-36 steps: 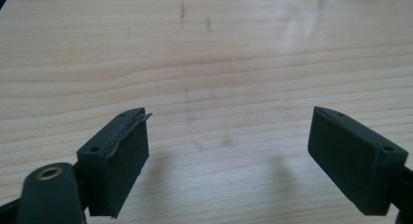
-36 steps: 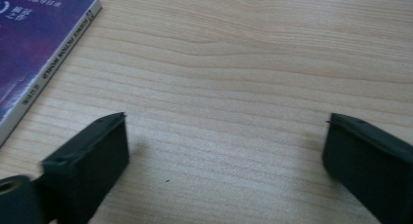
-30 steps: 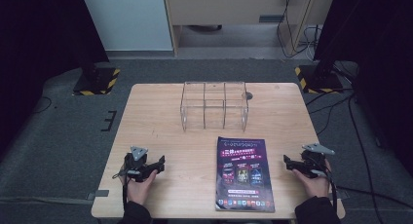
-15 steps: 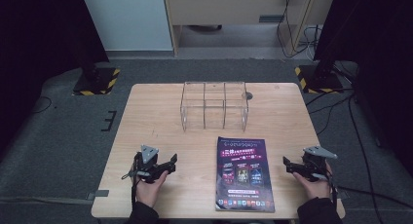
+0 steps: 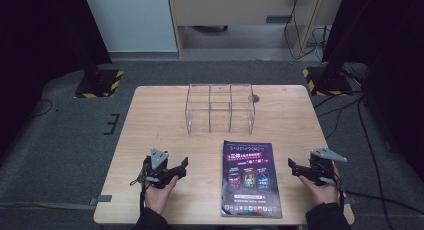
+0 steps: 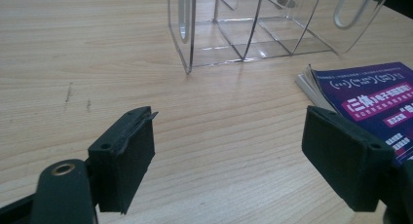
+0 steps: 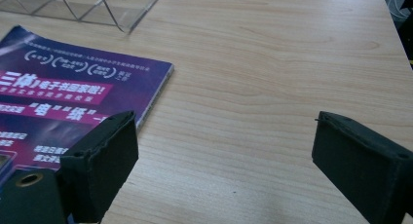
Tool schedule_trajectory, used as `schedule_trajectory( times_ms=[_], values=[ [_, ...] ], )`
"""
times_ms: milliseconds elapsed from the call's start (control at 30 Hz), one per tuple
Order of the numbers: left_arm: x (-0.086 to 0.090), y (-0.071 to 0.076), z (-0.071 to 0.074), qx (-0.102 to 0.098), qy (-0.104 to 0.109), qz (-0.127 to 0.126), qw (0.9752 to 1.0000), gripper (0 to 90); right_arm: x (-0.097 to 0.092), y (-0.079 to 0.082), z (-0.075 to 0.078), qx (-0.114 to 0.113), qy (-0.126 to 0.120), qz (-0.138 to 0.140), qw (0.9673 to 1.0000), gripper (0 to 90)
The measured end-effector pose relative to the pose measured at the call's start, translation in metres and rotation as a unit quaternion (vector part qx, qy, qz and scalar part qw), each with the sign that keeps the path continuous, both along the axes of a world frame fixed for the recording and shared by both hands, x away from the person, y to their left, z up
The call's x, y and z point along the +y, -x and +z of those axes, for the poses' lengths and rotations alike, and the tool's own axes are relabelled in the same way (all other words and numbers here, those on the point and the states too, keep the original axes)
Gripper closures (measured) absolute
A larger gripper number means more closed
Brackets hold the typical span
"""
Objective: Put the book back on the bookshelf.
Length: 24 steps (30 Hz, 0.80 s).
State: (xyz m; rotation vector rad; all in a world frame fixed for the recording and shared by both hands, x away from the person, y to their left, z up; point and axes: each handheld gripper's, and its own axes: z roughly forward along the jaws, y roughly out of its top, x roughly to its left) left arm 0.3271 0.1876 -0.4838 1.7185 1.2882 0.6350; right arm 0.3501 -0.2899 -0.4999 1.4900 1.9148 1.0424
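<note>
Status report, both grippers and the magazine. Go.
Left gripper open, empty, left of the magazine. Right gripper open, empty, to its right. Magazine flat on the table, untouched. Clear acrylic rack behind it; nothing blocking.

Left gripper (image 5: 181, 166): held low at 7 o'clock, jaws wide apart, pointing toward 2 o'clock; hand (image 5: 159, 195) grips from behind. Right gripper (image 5: 292, 166): at 5 o'clock, jaws wide apart, pointing toward 9 o'clock; hand (image 5: 322, 192) behind. Forearms enter from 6 o'clock.
</note>
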Motion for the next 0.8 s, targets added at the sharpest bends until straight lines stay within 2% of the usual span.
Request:
schedule_trajectory(
  times_ms=[267,367,800],
  values=[
    [-0.014,-0.003,0.003,0.005,0.0,-0.016,0.9999,20.3,0.003,0.002,0.006,-0.011,-0.012,0.006,0.9999,9.9],
    [-0.022,-0.006,0.004,0.007,0.01,-0.023,0.9997,20.4,0.006,0.002,0.008,-0.013,-0.015,0.01,0.9997,9.8],
    [-0.059,-0.012,0.003,0.013,0.019,-0.057,0.9981,21.6,0.018,0.003,0.011,-0.016,-0.017,0.029,0.9993,9.7]
  ],
)
